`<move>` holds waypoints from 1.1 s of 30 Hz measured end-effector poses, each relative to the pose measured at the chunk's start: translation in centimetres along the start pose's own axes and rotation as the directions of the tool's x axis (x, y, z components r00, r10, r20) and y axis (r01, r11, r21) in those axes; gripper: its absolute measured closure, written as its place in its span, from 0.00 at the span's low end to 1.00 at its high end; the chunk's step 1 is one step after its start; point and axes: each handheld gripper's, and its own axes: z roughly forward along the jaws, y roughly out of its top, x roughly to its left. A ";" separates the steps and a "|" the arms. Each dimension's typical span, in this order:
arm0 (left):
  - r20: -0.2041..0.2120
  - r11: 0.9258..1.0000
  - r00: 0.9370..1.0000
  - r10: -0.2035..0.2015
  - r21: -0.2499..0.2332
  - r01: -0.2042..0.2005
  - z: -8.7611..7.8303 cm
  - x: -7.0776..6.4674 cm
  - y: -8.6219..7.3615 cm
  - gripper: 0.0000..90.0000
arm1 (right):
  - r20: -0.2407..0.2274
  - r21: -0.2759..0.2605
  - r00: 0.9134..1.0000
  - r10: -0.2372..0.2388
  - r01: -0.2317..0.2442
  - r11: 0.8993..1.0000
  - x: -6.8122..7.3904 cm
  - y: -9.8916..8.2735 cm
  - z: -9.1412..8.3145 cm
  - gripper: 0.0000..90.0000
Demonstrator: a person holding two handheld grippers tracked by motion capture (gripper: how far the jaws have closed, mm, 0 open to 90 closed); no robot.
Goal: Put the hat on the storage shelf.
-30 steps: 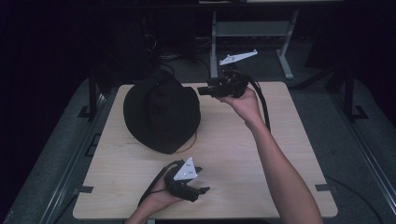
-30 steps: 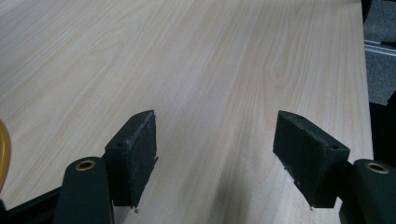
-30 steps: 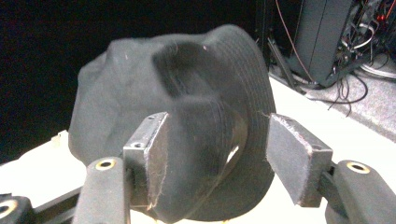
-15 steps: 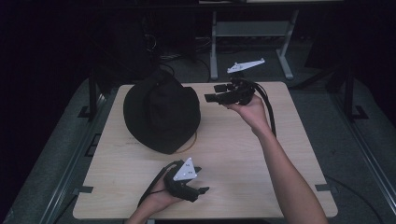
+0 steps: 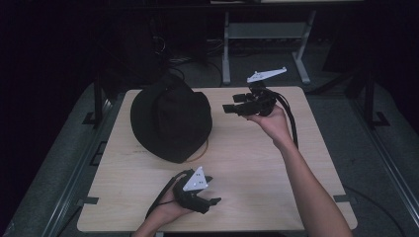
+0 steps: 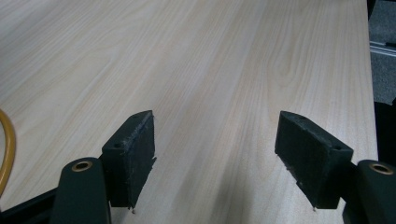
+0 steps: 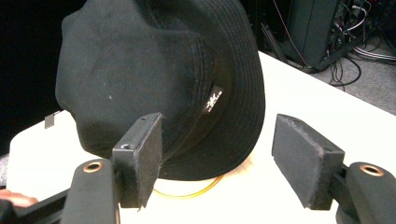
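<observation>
A black bucket hat (image 5: 170, 116) lies on the left half of the pale wooden table (image 5: 257, 163), and a thin yellow ring (image 5: 203, 149) peeks from under its brim. In the right gripper view the hat (image 7: 159, 79) looms close, brim and small label facing me. My right gripper (image 5: 228, 108) is held above the table just right of the hat, open and empty, jaws pointing at it. The left gripper (image 5: 213, 201) rests low near the table's front edge, open with bare wood between its pads (image 6: 133, 154).
Beyond the table's far edge stands a grey metal frame (image 5: 262, 34) with cables on the dark floor. A black cable (image 5: 291, 123) trails from the right gripper along the forearm. Bare wood lies between the two grippers.
The right gripper has drawn back from the hat's edge, to the right and slightly toward the person. The left gripper has stayed put.
</observation>
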 end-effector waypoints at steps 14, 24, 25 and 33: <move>-0.003 1.000 1.000 -0.009 -0.005 0.009 -0.1 0.0 -0.1 0.31 | 0.003 0.010 1.000 0.005 -0.005 1.000 -0.1 -1.9 -1.2 0.34; -0.005 1.000 1.000 -0.013 -0.003 0.013 -0.1 0.0 -0.1 0.31 | 0.012 0.019 0.999 0.035 -0.035 0.999 -0.6 -3.7 -1.7 0.30; -0.005 1.000 1.000 -0.017 -0.003 0.017 -0.1 0.1 -0.2 0.30 | 0.014 0.025 0.999 0.035 -0.035 0.999 -0.7 -3.8 -1.7 0.30; -0.013 1.000 1.000 -0.020 -0.008 0.020 -0.4 0.3 -0.2 0.30 | 0.017 0.037 0.999 0.048 -0.048 0.998 -0.9 -4.8 -2.2 0.28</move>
